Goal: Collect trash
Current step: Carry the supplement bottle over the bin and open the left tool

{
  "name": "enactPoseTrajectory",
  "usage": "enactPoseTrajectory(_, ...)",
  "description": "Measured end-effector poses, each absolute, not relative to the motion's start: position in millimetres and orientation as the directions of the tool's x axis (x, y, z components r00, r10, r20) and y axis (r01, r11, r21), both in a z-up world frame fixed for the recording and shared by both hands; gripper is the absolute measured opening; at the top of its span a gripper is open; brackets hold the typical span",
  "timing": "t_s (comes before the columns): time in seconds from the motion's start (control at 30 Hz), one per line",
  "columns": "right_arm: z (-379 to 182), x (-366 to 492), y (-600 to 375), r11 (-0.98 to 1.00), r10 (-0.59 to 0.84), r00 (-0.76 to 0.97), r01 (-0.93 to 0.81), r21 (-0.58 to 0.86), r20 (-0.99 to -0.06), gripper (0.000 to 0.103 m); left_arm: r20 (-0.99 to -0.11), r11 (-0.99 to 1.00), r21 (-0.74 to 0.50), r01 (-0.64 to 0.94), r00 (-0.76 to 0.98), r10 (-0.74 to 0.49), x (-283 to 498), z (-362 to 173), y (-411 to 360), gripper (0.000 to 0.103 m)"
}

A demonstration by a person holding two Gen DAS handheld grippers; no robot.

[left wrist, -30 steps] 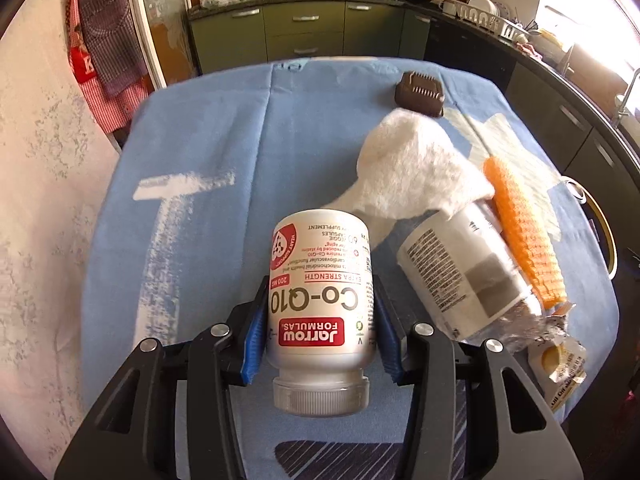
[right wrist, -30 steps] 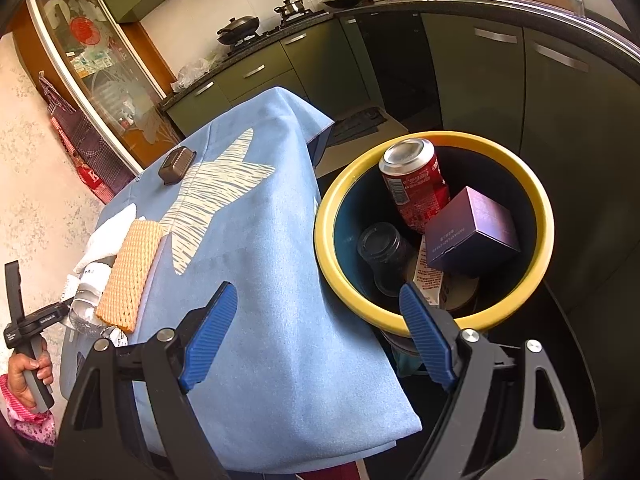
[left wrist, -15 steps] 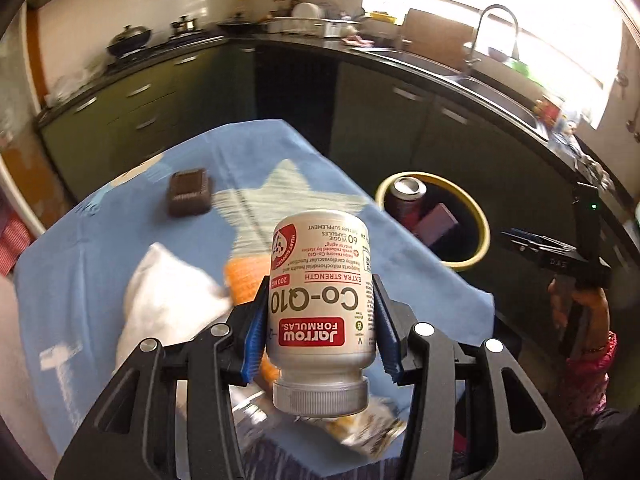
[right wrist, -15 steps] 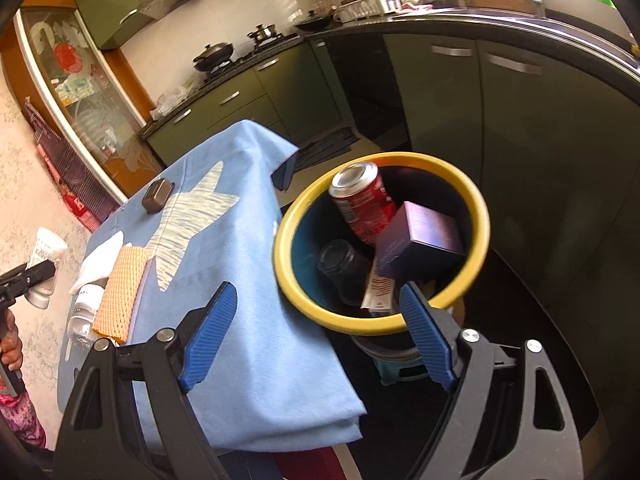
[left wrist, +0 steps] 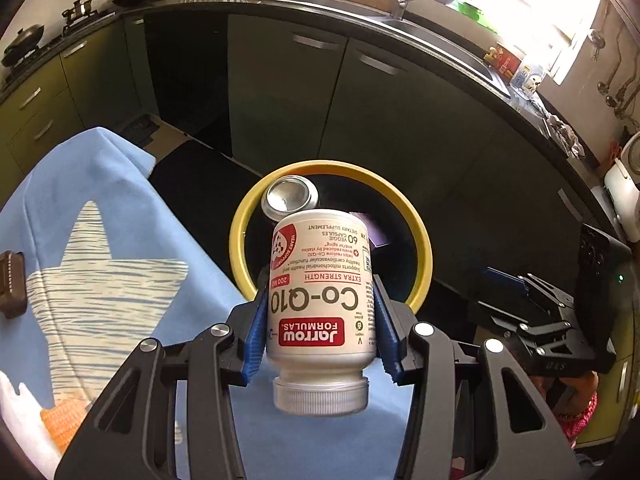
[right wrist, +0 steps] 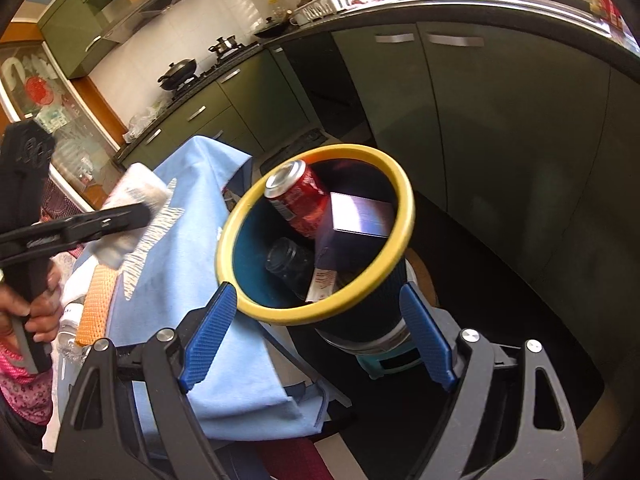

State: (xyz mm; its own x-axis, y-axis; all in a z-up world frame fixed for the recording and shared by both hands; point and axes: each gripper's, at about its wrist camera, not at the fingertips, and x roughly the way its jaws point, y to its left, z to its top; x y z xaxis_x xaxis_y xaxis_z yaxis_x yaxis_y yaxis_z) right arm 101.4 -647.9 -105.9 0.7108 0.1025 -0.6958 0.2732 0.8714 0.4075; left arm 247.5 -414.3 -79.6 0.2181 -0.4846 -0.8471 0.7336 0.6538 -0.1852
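My left gripper (left wrist: 320, 320) is shut on a white Co-Q10 supplement bottle (left wrist: 320, 300), cap toward the camera, held in the air over the table edge in front of the yellow-rimmed trash bin (left wrist: 424, 240). The bottle also shows blurred in the right wrist view (right wrist: 132, 208), left of the bin (right wrist: 320, 314). The bin holds a red soda can (right wrist: 300, 200), a purple box (right wrist: 356, 224) and a dark jar (right wrist: 288, 260). My right gripper (right wrist: 316, 332) is open and empty, in front of the bin.
The table has a blue cloth (left wrist: 120, 240) with a white star. On it lie a brown block (left wrist: 10, 284), an orange sponge (right wrist: 98, 304), a white tissue (left wrist: 16, 424) and a plastic bottle (right wrist: 68, 328). Dark green cabinets (right wrist: 500, 120) stand behind the bin.
My left gripper has lifted the supplement bottle off the table and swung it right toward the bin. My right gripper has moved closer to the bin and stays open.
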Motion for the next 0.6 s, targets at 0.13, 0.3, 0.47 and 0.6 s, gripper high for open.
enactPoseTrajectory(0.13, -110.0, 101.0, -653.5, 0.863, 0.102, 0.71, 0.285, 0.417, -0.697, 0.079, -0.863, 0.671, -0.177, 0.72, 0.214, -0.457, 261.5, -97.4, -441.7, 0.047)
enactPoseTrajectory(0.3, -110.2, 99.6, -653.0, 0.864, 0.104, 0.711, 0.282, 0.418, -0.696, 0.079, -0.833, 0.71, -0.153, 0.687, 0.297, -0.467, 270.4, -85.6, -440.8, 0.07)
enactPoseTrajectory(0.47, -106.6, 100.5, -647.1, 0.87, 0.108, 0.713, 0.269, 0.413, -0.692, 0.079, -0.78, 0.701, -0.175, 0.691, 0.338, -0.527, 254.0, -42.9, -411.4, 0.07)
enactPoseTrajectory(0.6, -104.3, 108.0, -636.8, 0.878, 0.125, 0.71, 0.246, 0.41, -0.693, 0.079, -0.711, 0.713, -0.159, 0.684, 0.422, -0.563, 230.0, -2.1, -360.3, 0.075)
